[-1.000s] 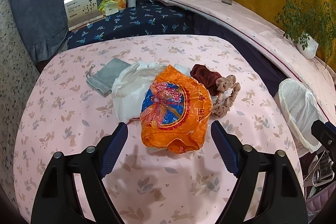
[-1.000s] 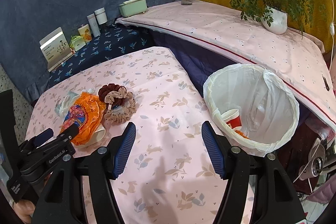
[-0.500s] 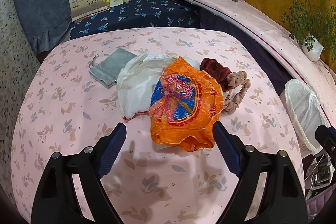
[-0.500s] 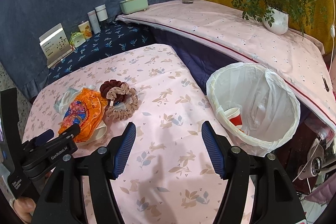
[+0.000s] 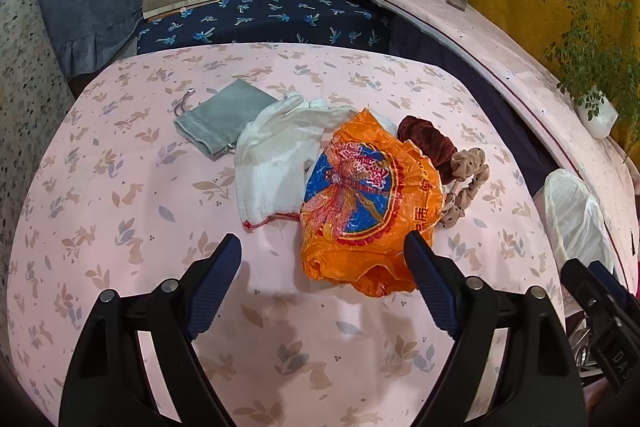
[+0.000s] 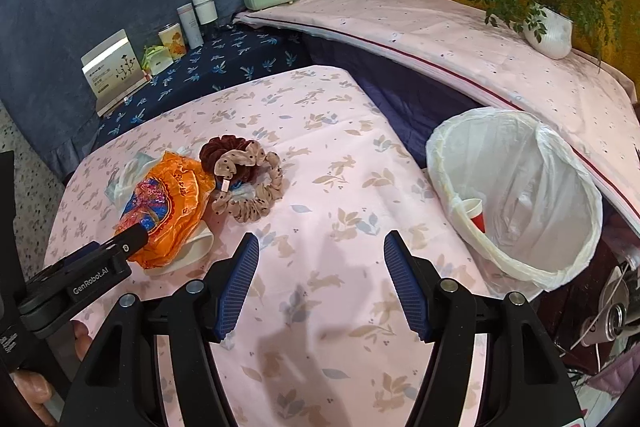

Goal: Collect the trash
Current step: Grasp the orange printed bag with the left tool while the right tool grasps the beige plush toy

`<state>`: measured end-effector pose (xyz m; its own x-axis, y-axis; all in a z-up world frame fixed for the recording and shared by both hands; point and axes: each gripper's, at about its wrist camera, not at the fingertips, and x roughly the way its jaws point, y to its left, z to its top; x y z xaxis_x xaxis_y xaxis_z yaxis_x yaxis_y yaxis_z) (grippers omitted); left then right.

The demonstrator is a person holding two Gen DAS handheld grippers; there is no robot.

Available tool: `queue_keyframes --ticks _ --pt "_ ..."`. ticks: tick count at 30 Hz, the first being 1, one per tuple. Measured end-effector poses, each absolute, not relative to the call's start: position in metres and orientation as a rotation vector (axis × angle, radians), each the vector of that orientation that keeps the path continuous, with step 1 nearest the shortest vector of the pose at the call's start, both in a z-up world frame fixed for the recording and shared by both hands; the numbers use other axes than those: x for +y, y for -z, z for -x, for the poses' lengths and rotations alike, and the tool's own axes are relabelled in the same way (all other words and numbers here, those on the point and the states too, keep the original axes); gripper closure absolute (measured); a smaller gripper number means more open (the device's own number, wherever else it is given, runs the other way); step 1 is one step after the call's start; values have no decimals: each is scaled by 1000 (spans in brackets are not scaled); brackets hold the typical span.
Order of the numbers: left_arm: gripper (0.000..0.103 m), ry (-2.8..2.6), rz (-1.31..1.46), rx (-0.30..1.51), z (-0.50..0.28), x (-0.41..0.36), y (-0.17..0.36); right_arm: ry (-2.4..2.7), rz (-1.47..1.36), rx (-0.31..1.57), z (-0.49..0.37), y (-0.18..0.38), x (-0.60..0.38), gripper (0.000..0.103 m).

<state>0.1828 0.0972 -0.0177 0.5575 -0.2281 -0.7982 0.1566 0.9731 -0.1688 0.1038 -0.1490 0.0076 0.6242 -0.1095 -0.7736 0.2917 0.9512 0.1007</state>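
Left gripper (image 5: 322, 259) hangs spread, its right finger at the orange wrapper (image 5: 368, 195), which lies just ahead-right; centre over the crumple before pinching; right gripper (image 6: 320, 261) spread, empty; bin (image 6: 516, 195) ahead-right

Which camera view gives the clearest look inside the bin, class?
The right wrist view: the bin faces the camera with its mouth open, showing a red cup inside the white liner. The left wrist view catches only a sliver of the liner at the right edge, contents hidden.
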Motion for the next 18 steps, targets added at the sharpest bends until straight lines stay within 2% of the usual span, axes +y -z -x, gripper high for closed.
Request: queue_keyframes --ticks 9,16,18 --pt "49 305 84 961 -194 82 15 198 -248 882 -141 7 -139 40" --pt "90 352 56 967 -202 70 15 157 -276 905 -169 18 -131 41" --pt "94 362 50 962 -203 69 14 146 -272 905 -176 20 -127 42"
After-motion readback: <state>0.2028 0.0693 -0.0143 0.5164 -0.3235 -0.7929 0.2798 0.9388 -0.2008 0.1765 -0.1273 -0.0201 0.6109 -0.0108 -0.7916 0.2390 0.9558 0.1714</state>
